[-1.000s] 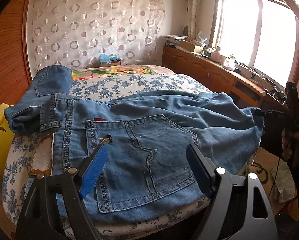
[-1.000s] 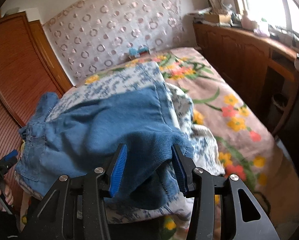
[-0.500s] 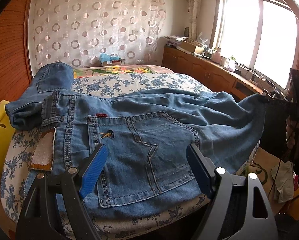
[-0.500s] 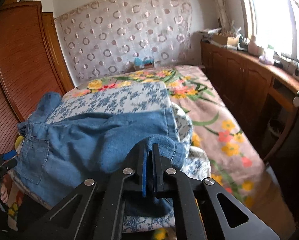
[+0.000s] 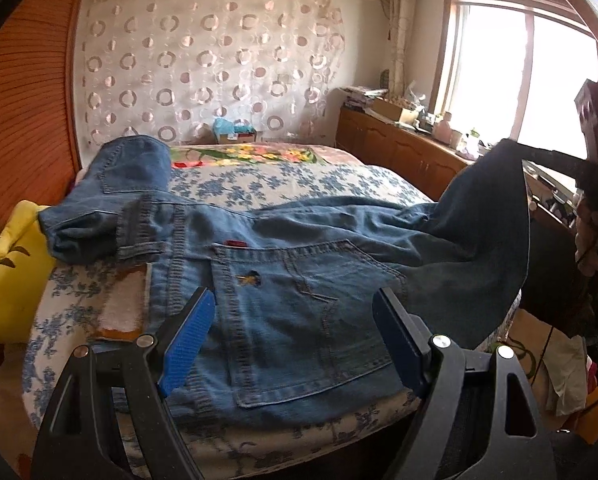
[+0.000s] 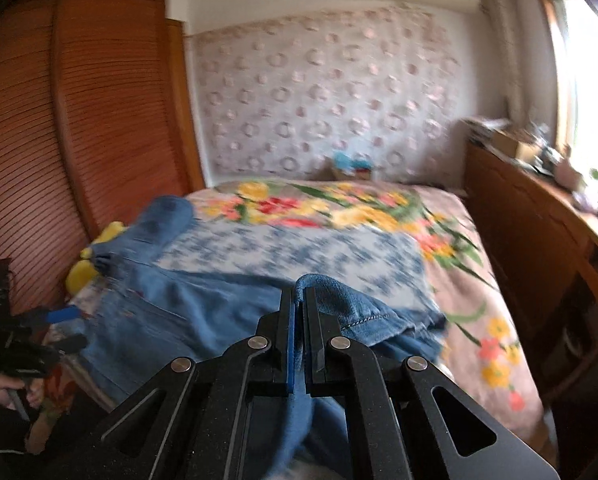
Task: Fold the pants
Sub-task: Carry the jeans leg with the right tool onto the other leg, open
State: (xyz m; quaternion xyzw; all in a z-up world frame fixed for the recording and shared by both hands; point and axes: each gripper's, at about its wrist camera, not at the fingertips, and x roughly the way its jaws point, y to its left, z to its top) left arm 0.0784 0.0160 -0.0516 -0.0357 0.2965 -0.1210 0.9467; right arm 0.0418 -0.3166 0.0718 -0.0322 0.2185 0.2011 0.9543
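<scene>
Blue denim pants (image 5: 299, 264) lie across the near end of the bed, back pocket up, waistband to the left. My left gripper (image 5: 295, 320) hovers open just above the pocket, nothing between its blue pads. My right gripper (image 6: 299, 300) is shut on a fold of the pant leg's end (image 6: 339, 292), which it holds above the bed. In the left wrist view that lifted leg end (image 5: 491, 216) hangs as a dark flap from the right gripper (image 5: 517, 148) at the far right. The right wrist view is blurred and shows the left gripper (image 6: 69, 328) open at the far left.
The bed carries a blue-flowered blanket (image 5: 299, 184) and a bright floral quilt (image 6: 339, 208). A yellow cushion (image 5: 11, 272) sits at the left edge by the wooden wardrobe (image 6: 79, 120). Wooden cabinets (image 5: 399, 152) run under the window; bags and cloths (image 5: 559, 360) lie on the floor at right.
My right gripper closed on the pant leg's end and lifted it up off the bed, rolling as it rose. The left gripper stayed open and drifted slightly.
</scene>
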